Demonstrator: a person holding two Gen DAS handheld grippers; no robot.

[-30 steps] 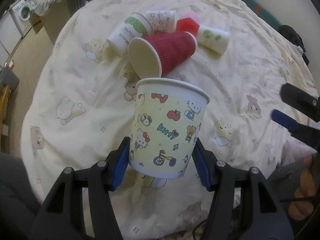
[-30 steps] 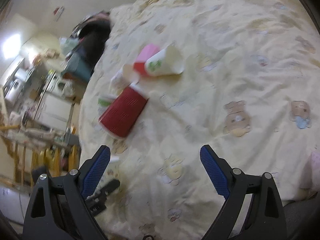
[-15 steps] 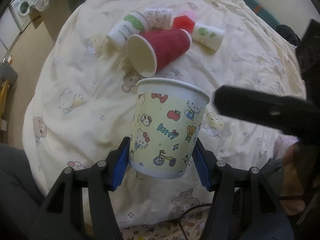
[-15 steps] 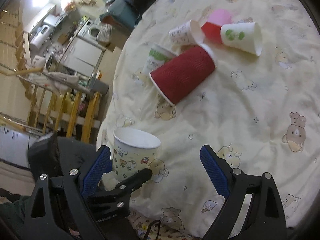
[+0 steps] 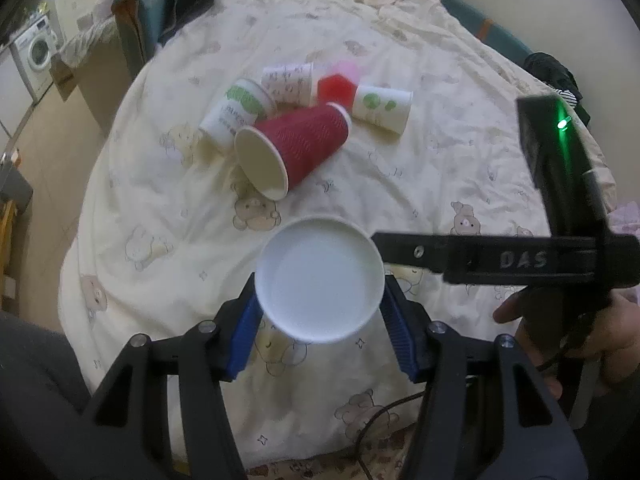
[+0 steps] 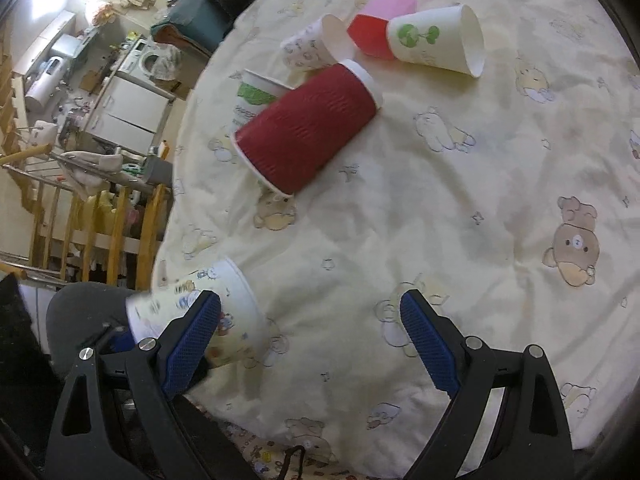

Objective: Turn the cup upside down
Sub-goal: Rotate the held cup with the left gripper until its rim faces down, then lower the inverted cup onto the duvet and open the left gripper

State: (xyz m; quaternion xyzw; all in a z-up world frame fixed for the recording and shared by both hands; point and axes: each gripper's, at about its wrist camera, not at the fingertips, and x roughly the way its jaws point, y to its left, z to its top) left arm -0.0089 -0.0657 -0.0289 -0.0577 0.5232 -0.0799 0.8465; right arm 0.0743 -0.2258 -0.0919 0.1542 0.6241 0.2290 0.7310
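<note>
My left gripper (image 5: 320, 320) is shut on a cartoon-print paper cup (image 5: 319, 278). The cup is tipped so its white open mouth faces the camera, held above the bed. In the right wrist view the same cup (image 6: 200, 308) lies on its side at the lower left, mouth toward the right, partly behind my left blue pad (image 6: 192, 344). My right gripper (image 6: 310, 344) is open and empty, beside the cup. Its black body (image 5: 520, 260) reaches in from the right in the left wrist view.
A cream bear-print quilt (image 5: 400, 160) covers the bed. Several cups lie on their sides farther back: a red ribbed cup (image 5: 296, 148), a green-logo cup (image 5: 236, 116), a white green-print cup (image 5: 382, 108), a small printed cup (image 5: 288, 80). Furniture and floor lie left.
The left gripper has tipped the cup from upright so its mouth now faces the camera. The right gripper has moved closer to the cup's side.
</note>
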